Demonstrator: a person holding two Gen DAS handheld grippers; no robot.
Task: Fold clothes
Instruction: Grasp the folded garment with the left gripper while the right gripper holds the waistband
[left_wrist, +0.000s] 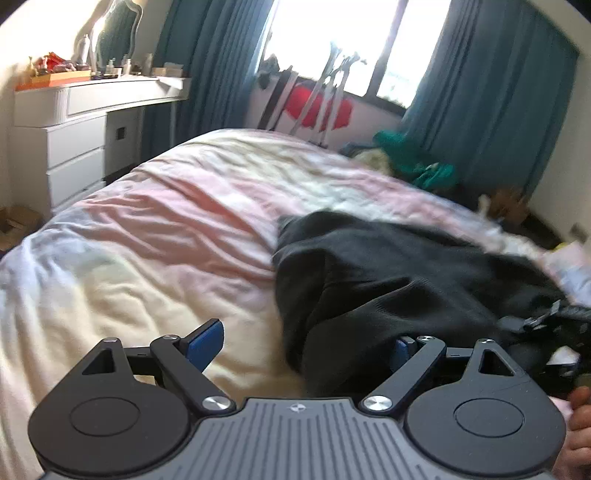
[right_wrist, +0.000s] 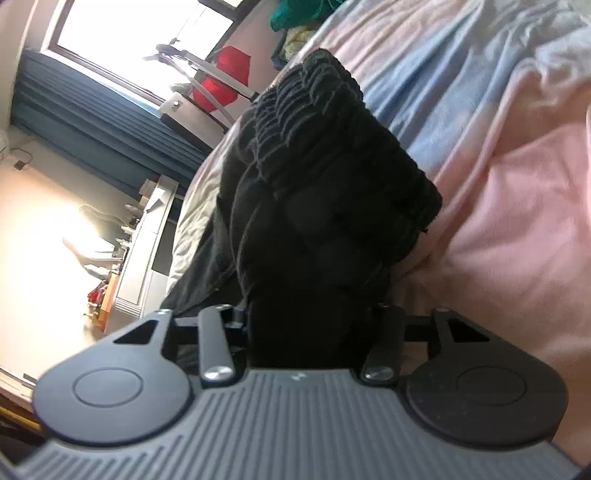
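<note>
A black garment (left_wrist: 388, 280) lies bunched on the right part of the bed (left_wrist: 155, 229). My left gripper (left_wrist: 306, 343) is open just above the bedding; its left blue pad (left_wrist: 205, 341) is bare and its right pad sits at the garment's edge. The other gripper (left_wrist: 546, 317) shows at the right edge, in the black cloth. In the right wrist view the right gripper (right_wrist: 314, 325) is shut on a thick bunch of the black garment (right_wrist: 325, 177), whose ribbed elastic band (right_wrist: 310, 88) stands up in front. Its fingertips are hidden by cloth.
A white dresser (left_wrist: 77, 129) with clutter stands at the far left. Teal curtains (left_wrist: 491, 103) frame a bright window (left_wrist: 332, 33). Metal crutches and a red thing (left_wrist: 317, 103) lean under it. A pile of green and yellow clothes (left_wrist: 413, 162) lies beyond the bed.
</note>
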